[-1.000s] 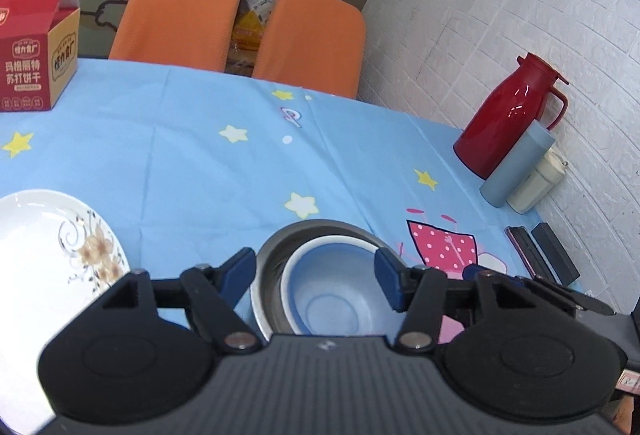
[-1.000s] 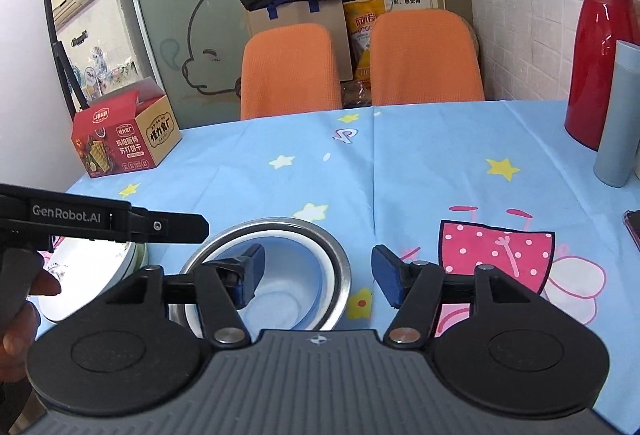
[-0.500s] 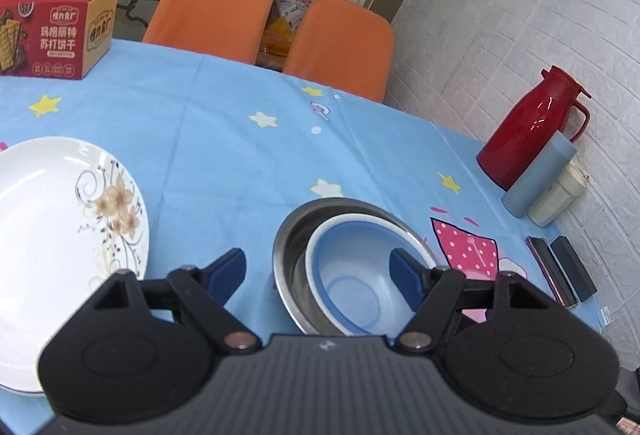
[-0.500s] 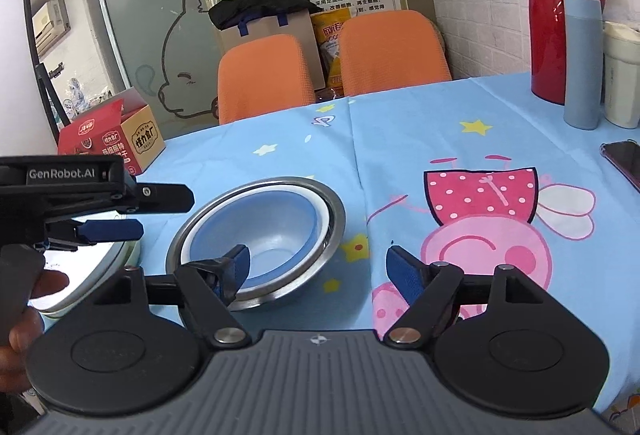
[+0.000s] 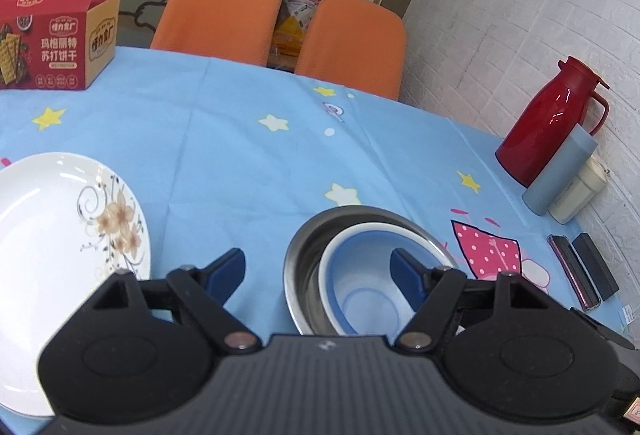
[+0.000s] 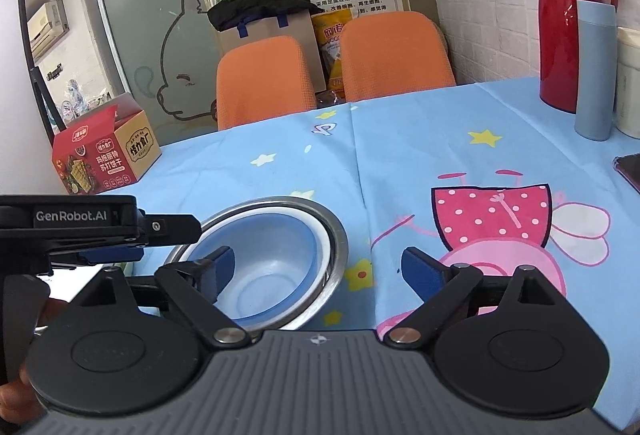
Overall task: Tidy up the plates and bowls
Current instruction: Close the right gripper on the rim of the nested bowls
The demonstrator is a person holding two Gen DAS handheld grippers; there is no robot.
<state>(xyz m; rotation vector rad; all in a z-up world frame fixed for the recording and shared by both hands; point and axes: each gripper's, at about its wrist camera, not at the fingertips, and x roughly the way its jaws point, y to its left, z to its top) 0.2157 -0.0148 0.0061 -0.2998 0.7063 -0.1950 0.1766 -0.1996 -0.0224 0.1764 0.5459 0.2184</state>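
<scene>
Left wrist view: the left gripper (image 5: 318, 269) hangs spread wide and empty; one blue bowl (image 5: 366, 277) sits nested in one steel bowl (image 5: 306, 263) near centre, one floral plate (image 5: 60, 231) lies apart to the left. Right wrist view: the right gripper (image 6: 316, 269) is spread too, holding nothing, above the same nested pair. Bowls look stacked; the plate probably remains to be placed.
</scene>
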